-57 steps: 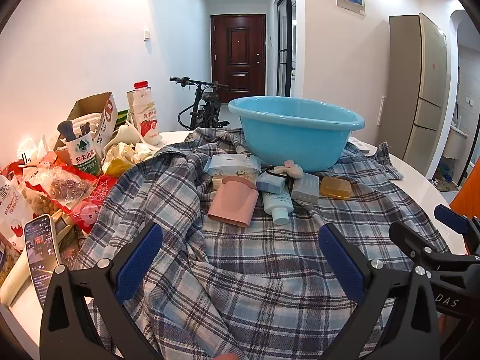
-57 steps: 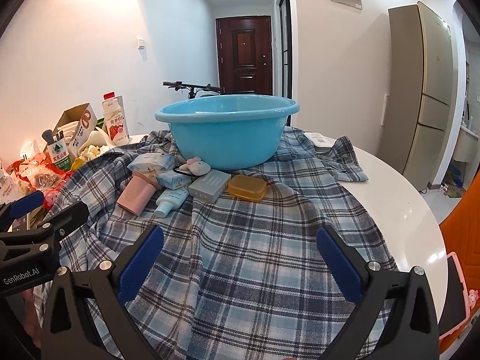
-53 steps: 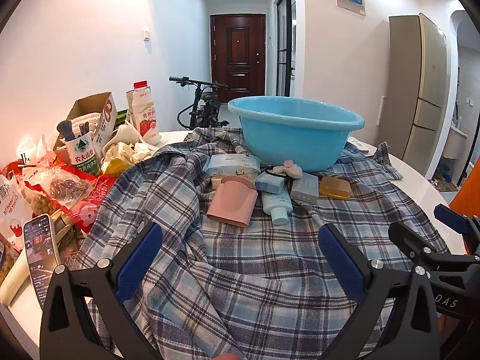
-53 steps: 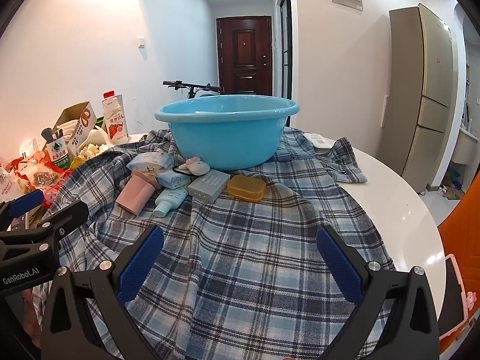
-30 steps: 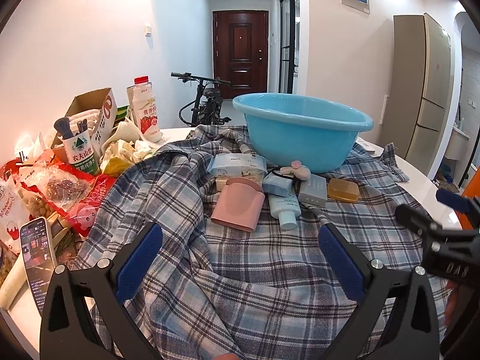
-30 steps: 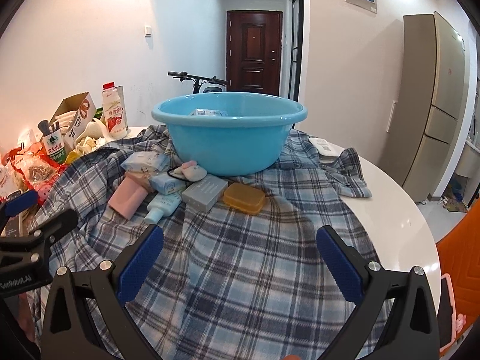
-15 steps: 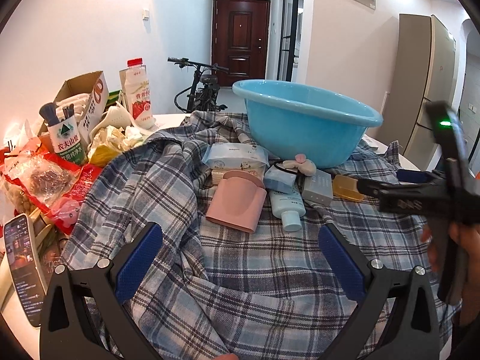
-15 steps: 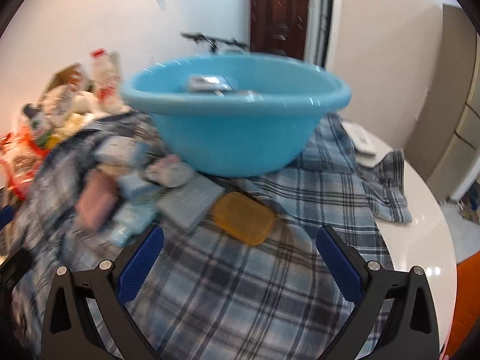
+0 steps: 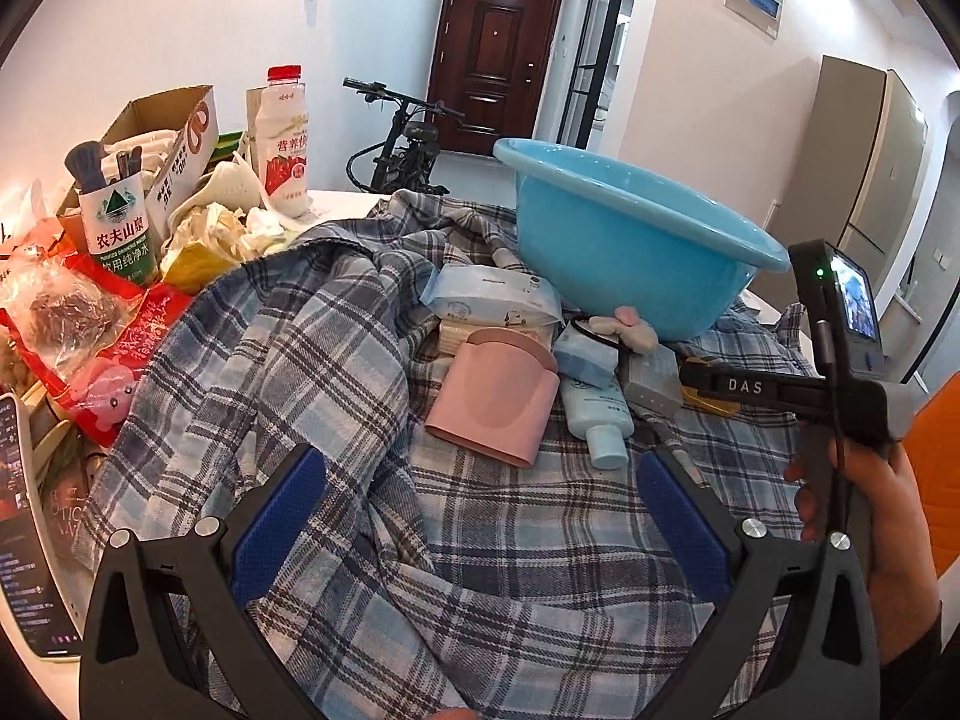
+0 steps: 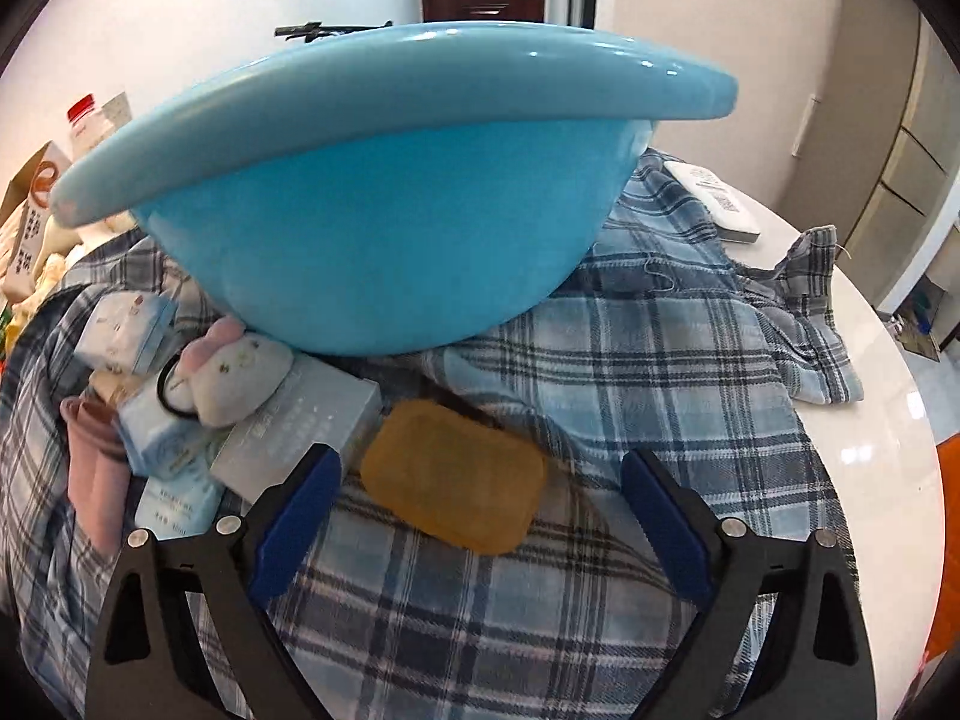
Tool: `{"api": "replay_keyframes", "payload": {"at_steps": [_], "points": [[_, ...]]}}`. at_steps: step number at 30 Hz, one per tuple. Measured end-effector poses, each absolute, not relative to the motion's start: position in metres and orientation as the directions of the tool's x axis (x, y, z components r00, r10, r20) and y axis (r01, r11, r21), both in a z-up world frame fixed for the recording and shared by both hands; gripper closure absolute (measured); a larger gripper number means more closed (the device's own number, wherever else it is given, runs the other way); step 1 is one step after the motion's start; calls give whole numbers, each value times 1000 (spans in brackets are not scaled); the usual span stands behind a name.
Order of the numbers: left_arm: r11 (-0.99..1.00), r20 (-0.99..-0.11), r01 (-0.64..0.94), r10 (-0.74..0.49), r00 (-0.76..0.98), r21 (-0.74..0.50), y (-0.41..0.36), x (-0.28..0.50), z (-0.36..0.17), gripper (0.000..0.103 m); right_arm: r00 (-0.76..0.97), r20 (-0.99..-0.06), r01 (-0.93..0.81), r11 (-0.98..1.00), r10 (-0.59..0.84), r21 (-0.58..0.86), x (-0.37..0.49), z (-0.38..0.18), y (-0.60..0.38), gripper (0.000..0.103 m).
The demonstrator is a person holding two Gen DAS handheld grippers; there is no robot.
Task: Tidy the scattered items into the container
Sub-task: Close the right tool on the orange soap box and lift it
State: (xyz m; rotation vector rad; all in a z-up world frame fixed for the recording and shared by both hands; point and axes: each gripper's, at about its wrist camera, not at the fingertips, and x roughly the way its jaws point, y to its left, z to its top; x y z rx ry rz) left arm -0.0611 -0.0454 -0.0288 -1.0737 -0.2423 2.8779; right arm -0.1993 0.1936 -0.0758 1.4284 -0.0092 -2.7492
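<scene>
A blue basin (image 9: pixel 630 246) (image 10: pixel 384 222) stands on a plaid shirt (image 9: pixel 336 372). In front of it lie a pink holder (image 9: pixel 495 396), a wipes pack (image 9: pixel 489 297), a white tube (image 9: pixel 600 414), a grey box (image 10: pixel 300 426), a plush hair tie (image 10: pixel 231 369) and an amber soap box (image 10: pixel 456 474). My right gripper (image 10: pixel 480 516) is open, its blue pads on either side of the amber box, just short of it. My left gripper (image 9: pixel 480 516) is open and empty over the shirt, short of the pink holder.
Clutter fills the left: a cardboard box (image 9: pixel 162 138), a milk bottle (image 9: pixel 282 138), snack bags (image 9: pixel 78 324) and a phone (image 9: pixel 24 534). A white device (image 10: pixel 714 204) lies on the white table (image 10: pixel 888 396) behind the basin at the right.
My right gripper has moved forward and down to the amber soap box, which now lies between its open pads. My left gripper has edged forward a little.
</scene>
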Motion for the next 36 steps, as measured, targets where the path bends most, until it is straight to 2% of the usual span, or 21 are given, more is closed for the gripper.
{"api": "replay_keyframes", "payload": {"at_steps": [4, 7, 12, 14, 18, 27, 28, 29, 36], "points": [[-983, -645, -1, 121, -755, -182, -48, -60, -29, 0, -551, -834, 5, -1000, -1, -2, -206, -82, 198, 6], [-983, -645, -2, 123, -754, -185, -48, -60, -29, 0, -542, -840, 4, -1000, -25, 27, -209, -86, 197, 6], [-985, -652, -9, 120, -749, -172, -45, -60, -29, 0, -560, -827, 3, -998, 53, -66, -214, -86, 186, 7], [-986, -654, -9, 117, -747, -166, -44, -61, -29, 0, -558, -830, 7, -999, 28, -39, -214, -87, 188, 11], [-986, -660, -9, 120, -742, -168, -43, -63, -31, 0, -575, -818, 15, -1000, -3, -6, -212, -84, 194, 37], [-989, -662, -15, 111, -741, -149, -40, -62, -30, 0, -621, -782, 42, -999, -40, 17, -196, -68, 200, 39], [-989, -663, -14, 108, -740, -145, -39, -62, -30, 0, -630, -776, 43, -999, -39, 15, -193, -64, 200, 56], [-990, -664, -13, 105, -740, -141, -39, -62, -30, 0, -635, -771, 41, -999, -33, 9, -191, -60, 201, 62], [-993, -656, -11, 88, -750, -121, -34, -59, -22, 0, -674, -737, 56, -998, -41, 4, -166, -34, 206, 66]]}}
